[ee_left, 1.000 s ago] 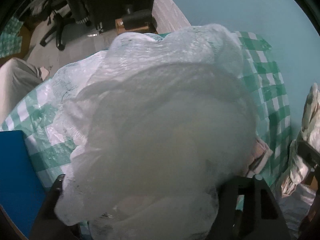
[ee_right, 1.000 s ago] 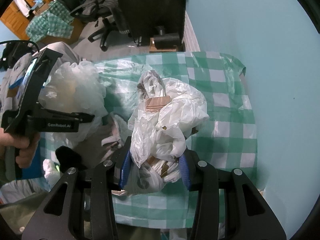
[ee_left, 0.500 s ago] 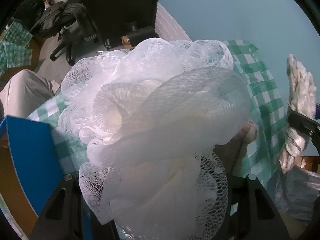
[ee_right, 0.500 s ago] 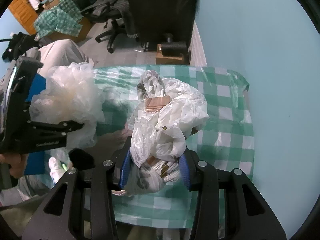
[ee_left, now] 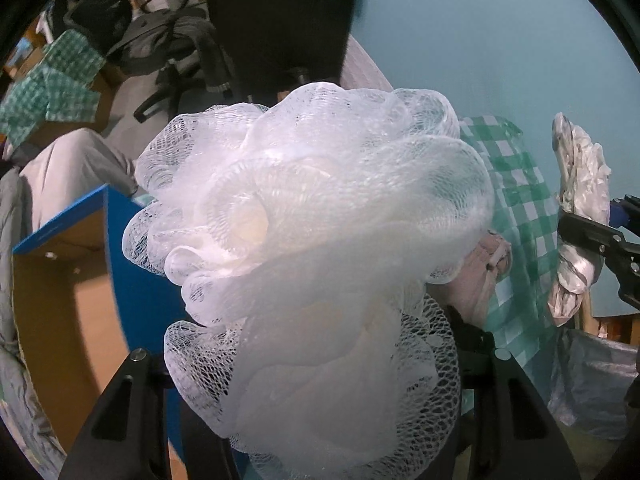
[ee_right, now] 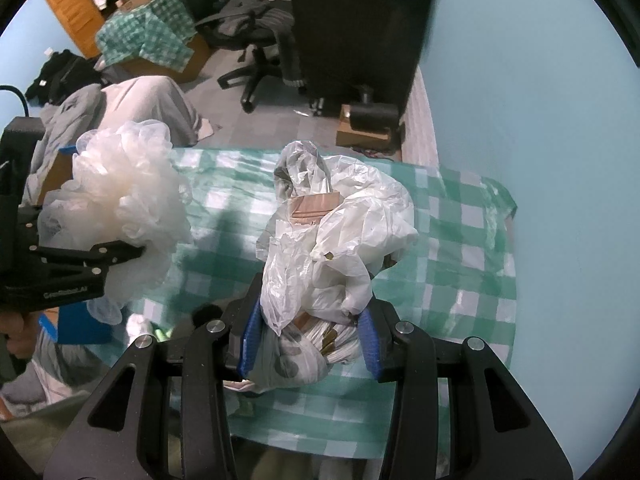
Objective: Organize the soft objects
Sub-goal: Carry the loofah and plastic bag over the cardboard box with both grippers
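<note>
My left gripper [ee_left: 312, 368] is shut on a white mesh bath sponge [ee_left: 312, 240], held up above the table; it fills most of the left wrist view and also shows in the right wrist view [ee_right: 124, 204]. My right gripper [ee_right: 308, 340] is shut on a bundle of crumpled white plastic bags [ee_right: 336, 240], lifted over the green checked tablecloth [ee_right: 460, 264]. The bundle also shows at the right of the left wrist view [ee_left: 580, 216]. A pinkish cloth [ee_left: 480, 276] lies on the table behind the sponge.
A blue-sided cardboard box [ee_left: 72, 280] stands open at the left of the table. A grey plastic bag [ee_left: 592, 384] hangs at the right. Office chairs [ee_right: 256, 48], a dark cabinet [ee_right: 360, 24] and a teal wall [ee_right: 540, 100] lie beyond the table.
Both grippers have risen with their loads. The left gripper with the sponge has swung left, so the open blue box has come into view.
</note>
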`<action>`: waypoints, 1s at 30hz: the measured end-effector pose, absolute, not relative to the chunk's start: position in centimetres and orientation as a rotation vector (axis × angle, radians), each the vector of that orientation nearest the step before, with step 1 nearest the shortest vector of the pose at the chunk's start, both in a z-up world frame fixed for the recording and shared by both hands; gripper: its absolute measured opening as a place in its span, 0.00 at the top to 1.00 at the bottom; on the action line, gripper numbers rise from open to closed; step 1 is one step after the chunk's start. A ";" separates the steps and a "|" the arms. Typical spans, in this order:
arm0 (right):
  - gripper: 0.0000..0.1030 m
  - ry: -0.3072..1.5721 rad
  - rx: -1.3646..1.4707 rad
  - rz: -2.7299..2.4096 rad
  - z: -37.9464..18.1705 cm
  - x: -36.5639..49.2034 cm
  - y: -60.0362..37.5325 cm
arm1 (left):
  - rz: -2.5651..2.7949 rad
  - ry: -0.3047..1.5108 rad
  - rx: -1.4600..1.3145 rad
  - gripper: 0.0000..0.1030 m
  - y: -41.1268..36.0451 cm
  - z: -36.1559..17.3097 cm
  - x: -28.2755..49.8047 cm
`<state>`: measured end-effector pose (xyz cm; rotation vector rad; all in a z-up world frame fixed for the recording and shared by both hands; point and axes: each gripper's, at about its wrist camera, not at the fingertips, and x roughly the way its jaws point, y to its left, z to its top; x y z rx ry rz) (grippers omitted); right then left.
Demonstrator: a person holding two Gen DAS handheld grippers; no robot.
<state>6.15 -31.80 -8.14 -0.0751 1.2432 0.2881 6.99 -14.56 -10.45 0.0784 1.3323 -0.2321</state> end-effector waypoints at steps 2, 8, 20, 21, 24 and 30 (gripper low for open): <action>0.60 1.237 -0.082 0.300 -7.9 6.2 -31.3 | -0.220 1.325 0.062 0.44 -13.8 -9.9 6.3; 0.60 1.219 -0.104 0.343 -7.2 6.2 -29.3 | -0.189 1.306 0.023 0.45 -11.7 -8.1 4.5; 0.60 1.189 -0.163 0.464 -5.8 6.6 -23.5 | -0.103 1.268 -0.070 0.45 -6.6 -5.6 2.2; 0.60 1.186 -0.168 0.475 -5.8 6.7 -22.9 | -0.093 1.268 -0.078 0.45 -6.1 -5.5 2.0; 0.60 1.179 -0.184 0.506 -5.6 6.9 -21.4 | -0.057 1.269 -0.113 0.45 -4.5 -5.2 1.4; 0.60 1.167 -0.215 0.579 -5.3 7.1 -17.8 | -0.010 1.251 -0.187 0.45 -1.3 -4.4 -0.1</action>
